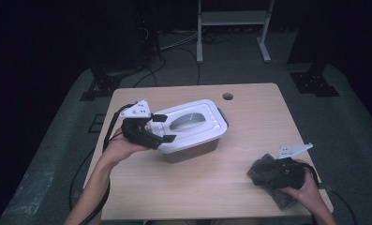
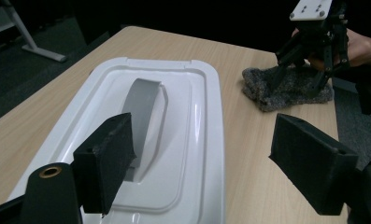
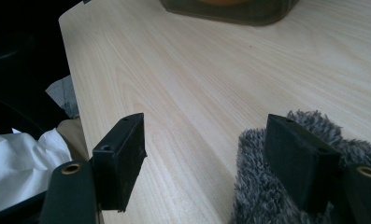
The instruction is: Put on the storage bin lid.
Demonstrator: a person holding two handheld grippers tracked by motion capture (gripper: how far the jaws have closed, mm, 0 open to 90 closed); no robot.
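Note:
A clear plastic box [image 1: 193, 152] with a white lid [image 1: 197, 123] and a grey handle [image 1: 186, 121] stands left of centre on the wooden table [image 1: 254, 126]. My left gripper [image 1: 164, 128] is open at the lid's left end. In the left gripper view its [image 2: 211, 158] left jaw hangs over the lid [image 2: 174, 116] and its right jaw over bare table beside it. My right gripper [image 1: 270, 174] is open at the near right corner, over a dark grey fuzzy cloth [image 1: 261, 168]. In the right gripper view the right gripper [image 3: 210, 156] has one jaw resting on the cloth [image 3: 253, 186] and the other above the wood.
A round hole [image 1: 227, 96] pierces the table's far edge. The table's near edge lies close to my right gripper, with white material [image 3: 15, 158] below it. Black stands [image 1: 315, 82], cables and a white frame [image 1: 233, 21] occupy the floor behind the table.

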